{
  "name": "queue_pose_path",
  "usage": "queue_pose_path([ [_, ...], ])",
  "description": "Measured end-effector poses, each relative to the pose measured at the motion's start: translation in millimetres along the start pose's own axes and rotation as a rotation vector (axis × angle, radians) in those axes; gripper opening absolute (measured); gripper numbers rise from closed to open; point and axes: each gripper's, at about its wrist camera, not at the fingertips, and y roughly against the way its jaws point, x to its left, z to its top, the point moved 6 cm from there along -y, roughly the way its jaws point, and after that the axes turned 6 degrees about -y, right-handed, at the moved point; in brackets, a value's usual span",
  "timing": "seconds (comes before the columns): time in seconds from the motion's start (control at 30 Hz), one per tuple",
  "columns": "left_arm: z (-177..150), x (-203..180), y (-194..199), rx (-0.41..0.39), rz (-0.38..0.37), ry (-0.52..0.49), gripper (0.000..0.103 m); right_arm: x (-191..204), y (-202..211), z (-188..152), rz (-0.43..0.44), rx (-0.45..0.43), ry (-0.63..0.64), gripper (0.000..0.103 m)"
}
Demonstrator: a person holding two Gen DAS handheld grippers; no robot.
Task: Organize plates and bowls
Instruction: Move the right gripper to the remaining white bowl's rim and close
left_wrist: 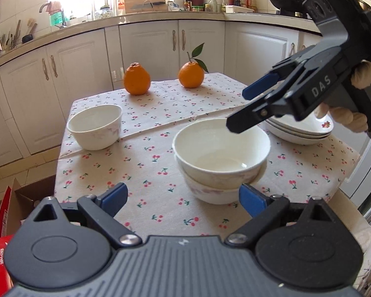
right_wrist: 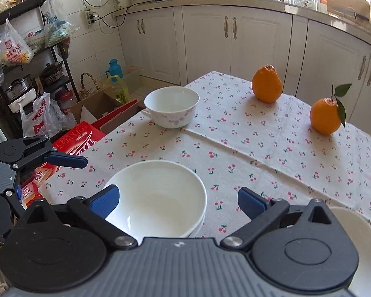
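On the cherry-print cloth, 2 white bowls sit nested as a stack near the front middle; the top one is glossy and plain inside, and the lower one shows a faint pink-purple floral band around its outside. A 3rd bowl of the same white with the same pale flowers stands alone, well apart toward the far left edge. At the right edge lies a pile of plates, white with a small red flower on the rim, partly hidden behind the right gripper. That gripper hovers above the stack's far rim with its jaws spread and nothing between them. The left gripper is low in front of the stack, its blue pads wide apart and holding nothing; the right pad is just beside the lower bowl. 2 oranges stand at the far end of the cloth, 1 with a leafy stem.
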Motion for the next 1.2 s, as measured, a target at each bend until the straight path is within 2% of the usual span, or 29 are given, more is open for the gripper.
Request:
queue_pose_path([
  [0.23,3,61,-4,-0.033,0.145,0.057,0.096,14,-10,45,-0.007,-0.021,0.097,0.103],
  [0.47,17,109,-37,-0.075,0.213,0.123,0.096,17,-42,92,0.04,0.011,0.132,0.103],
  [0.63,29,120,-64,-0.093,0.205,0.113,0.096,10,-70,119,0.102,0.063,0.11,0.103],
  [0.9,33,131,-108,-0.055,0.175,0.119,0.096,-4,-124,148,0.146,0.142,0.092,0.101],
  [1.2,36,140,-132,-0.048,0.133,0.129,0.095,-10,-180,154,0.204,0.231,0.082,0.085],
])
